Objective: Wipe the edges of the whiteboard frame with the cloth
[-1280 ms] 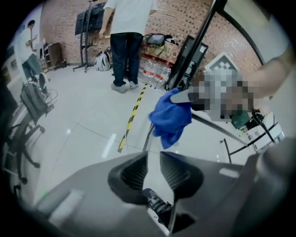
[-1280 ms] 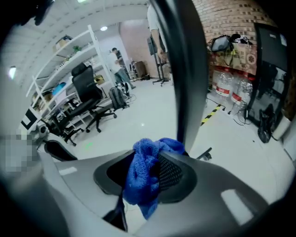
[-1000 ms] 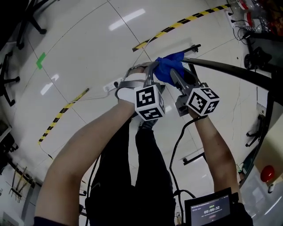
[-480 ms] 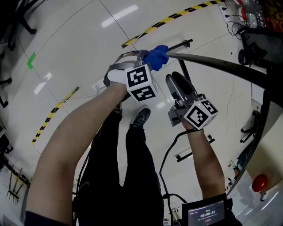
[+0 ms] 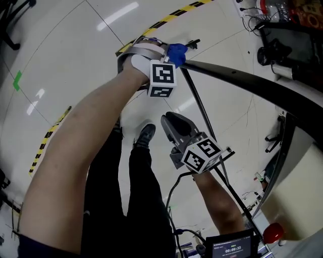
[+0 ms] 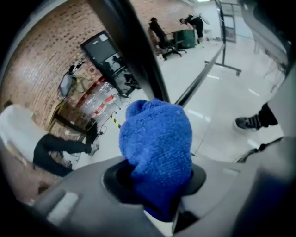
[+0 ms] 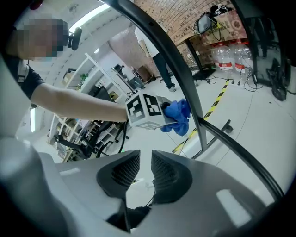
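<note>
cloth (image 5: 176, 52) sat bunched in the left tongs (image 6: 155, 180), which had just clamped on it, at the far end of the whiteboard frame (image 5: 242, 75); contact unclear. right tongs (image 7: 145, 159) had just been closing, empty, with a slim gap left. wiping looked barely begun; most edges remained.

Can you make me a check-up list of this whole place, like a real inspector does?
Surface: glossy pale floor marked with yellow-and-black striped tape.
Job's things: fluffy blue cloth at the dark whiteboard frame bar; whether they touch is unclear.
Clutter: clear plastic water bottles near the wall.
Grippers: left tongs have just been closing and are clamped on the cloth; right tongs have just been closing, with a narrow gap left and nothing between.
Cables: black cable hanging below the right tongs; tangled cords on the floor.
Surroundings: brick wall, black screen.
</note>
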Tool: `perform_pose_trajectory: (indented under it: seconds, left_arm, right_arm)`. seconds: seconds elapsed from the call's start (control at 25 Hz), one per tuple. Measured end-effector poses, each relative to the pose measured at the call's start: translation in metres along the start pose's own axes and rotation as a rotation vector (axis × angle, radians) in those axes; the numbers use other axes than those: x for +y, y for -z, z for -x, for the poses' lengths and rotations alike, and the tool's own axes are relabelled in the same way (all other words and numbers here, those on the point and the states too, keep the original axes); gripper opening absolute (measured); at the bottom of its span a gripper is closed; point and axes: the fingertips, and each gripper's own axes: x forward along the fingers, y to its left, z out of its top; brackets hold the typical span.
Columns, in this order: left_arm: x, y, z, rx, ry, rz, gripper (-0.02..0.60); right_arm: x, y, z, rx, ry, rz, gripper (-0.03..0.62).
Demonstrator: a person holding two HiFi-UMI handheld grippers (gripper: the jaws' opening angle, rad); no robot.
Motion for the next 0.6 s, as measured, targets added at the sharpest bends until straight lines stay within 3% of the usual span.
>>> perform_pose_trajectory:
  seconds: [0.08,0.16,0.36,0.6]
  left_arm:
    - [-0.007,-0.008,-0.011,0.028,0.003,-0.117,0.130]
    - [-0.011,-0.013,-0.020,0.043,0.007,-0.167,0.130]
    - [-0.002,-0.031,-0.017,-0.031,-0.015,-0.139,0.130]
    - [0.011,-0.049,0.002,-0.091,-0.061,-0.163,0.130]
  right_arm:
    - [0.006,0.006,-0.001,0.006,-0.012,-0.011,0.077]
    - [0.011,0.010,-0.003,0.008,-0.022,-0.025,0.077]
    - [0.022,0.011,-0.012,-0.005,-0.050,-0.036,0.073]
    - [0.031,0.013,-0.011,0.004,-0.057,-0.028,0.064]
